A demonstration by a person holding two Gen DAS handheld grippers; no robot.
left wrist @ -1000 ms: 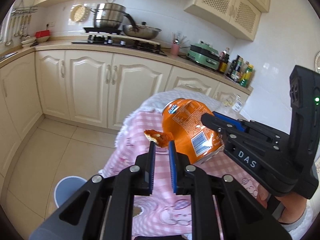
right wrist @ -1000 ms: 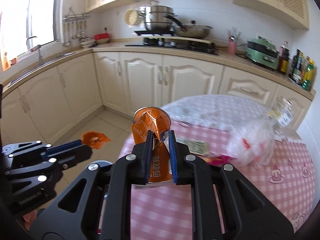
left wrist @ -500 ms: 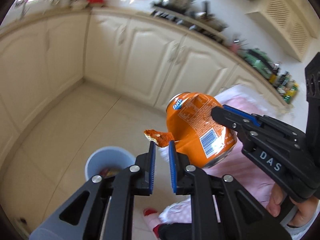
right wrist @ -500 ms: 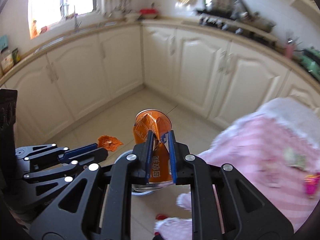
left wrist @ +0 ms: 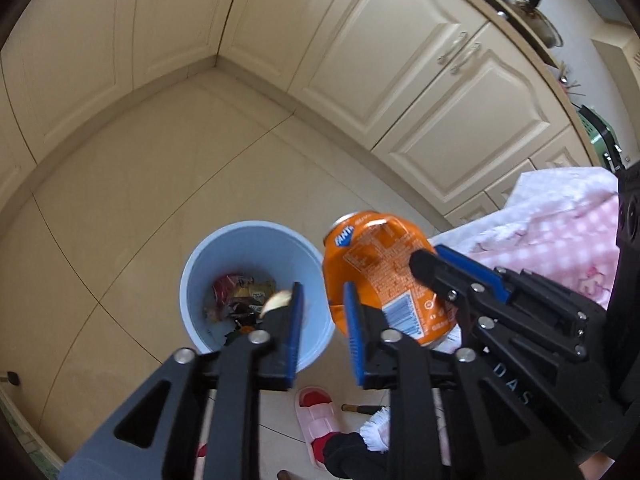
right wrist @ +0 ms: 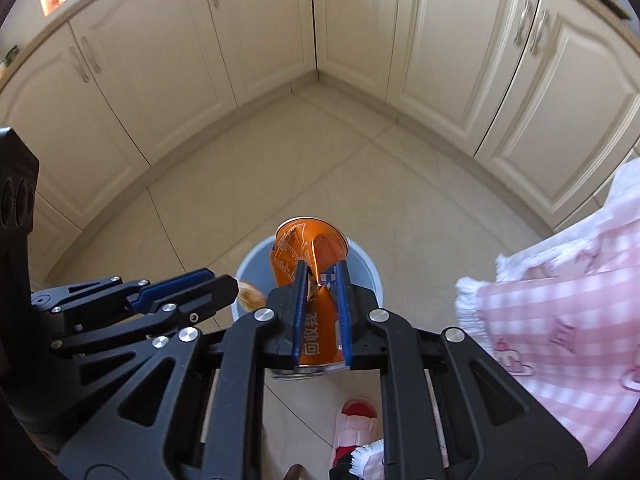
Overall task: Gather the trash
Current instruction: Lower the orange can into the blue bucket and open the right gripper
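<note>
A light blue trash bin [left wrist: 208, 264] stands on the tiled floor with wrappers inside; its rim also shows in the right wrist view [right wrist: 366, 260]. My left gripper [left wrist: 322, 292] is open above the bin. A pale orange peel scrap [left wrist: 276, 302] falls just beside its left finger; it also shows in the right wrist view [right wrist: 250, 296]. My right gripper [right wrist: 322, 276] is shut on a crushed orange Fanta can [right wrist: 308, 248] and holds it over the bin's edge. The can [left wrist: 376, 264] fills the middle of the left wrist view.
Cream kitchen cabinets [left wrist: 400, 60] line the walls around the floor corner. A table with a pink checked cloth [right wrist: 560, 300] stands at the right. A pink slipper on a foot [left wrist: 318, 416] is on the floor below the grippers.
Both grippers swung from the table down over the bin. My left gripper opened and let go of the orange peel scrap, which now drops toward the bin. The can stays gripped.
</note>
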